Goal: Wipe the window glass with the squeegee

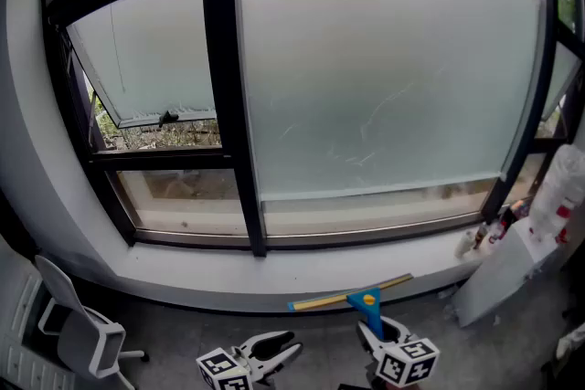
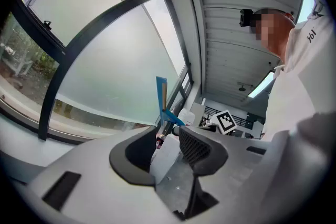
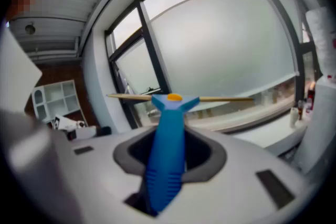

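left hand-held gripper (image 1: 274, 350) at 7 o'clock: jaws apart, empty. right hand-held gripper (image 1: 377, 331) is clamped on the squeegee (image 1: 352, 296) handle at 6 o'clock, blade well short of the window glass (image 1: 384, 78). Risks: handle could pivot in the jaws under pressing load; a wide sweep could clip the bottles (image 1: 494, 228) at 4 o'clock.

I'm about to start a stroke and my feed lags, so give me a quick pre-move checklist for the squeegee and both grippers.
1. Squeegee grip: ok, the right gripper is shut on its blue handle.
2. Blade level: ok, roughly horizontal.
3. Blade on the window glass: not ok, it hangs low in front of the sill, off the glass.
4. Left gripper out of the way: ok, open and empty.
5. Glass wet: cannot tell.
6. Sill clutter: not ok, bottles stand at its right end.
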### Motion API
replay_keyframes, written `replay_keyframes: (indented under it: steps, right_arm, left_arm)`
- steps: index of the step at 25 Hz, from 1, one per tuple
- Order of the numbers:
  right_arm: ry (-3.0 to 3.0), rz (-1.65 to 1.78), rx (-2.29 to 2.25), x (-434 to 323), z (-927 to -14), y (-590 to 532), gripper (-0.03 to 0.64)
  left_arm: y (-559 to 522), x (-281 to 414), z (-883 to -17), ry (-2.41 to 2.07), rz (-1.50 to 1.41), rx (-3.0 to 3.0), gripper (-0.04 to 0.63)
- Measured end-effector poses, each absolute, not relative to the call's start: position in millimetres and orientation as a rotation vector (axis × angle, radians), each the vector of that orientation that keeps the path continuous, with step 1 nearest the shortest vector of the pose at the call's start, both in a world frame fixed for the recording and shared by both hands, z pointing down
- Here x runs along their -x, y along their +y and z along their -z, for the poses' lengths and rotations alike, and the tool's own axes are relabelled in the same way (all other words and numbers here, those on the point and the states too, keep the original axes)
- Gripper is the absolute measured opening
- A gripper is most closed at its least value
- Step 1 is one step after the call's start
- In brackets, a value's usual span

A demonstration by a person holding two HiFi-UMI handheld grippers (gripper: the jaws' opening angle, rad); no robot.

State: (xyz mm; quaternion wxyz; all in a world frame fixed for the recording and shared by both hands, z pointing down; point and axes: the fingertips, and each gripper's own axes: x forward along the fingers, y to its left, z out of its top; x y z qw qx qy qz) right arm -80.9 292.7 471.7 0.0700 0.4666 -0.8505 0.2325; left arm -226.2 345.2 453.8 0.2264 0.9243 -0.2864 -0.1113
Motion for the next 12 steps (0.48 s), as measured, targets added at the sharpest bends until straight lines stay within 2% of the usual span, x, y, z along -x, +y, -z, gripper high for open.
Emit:
replay_keyframes:
  steps: [12]
  right_arm:
    - [-2.538,-0.702,-1.392,73.9,-476.9,292.3,0.141]
  left_arm:
    - [338.6,235.1,-452.9,-0.862,0.329,-2.531,0.163]
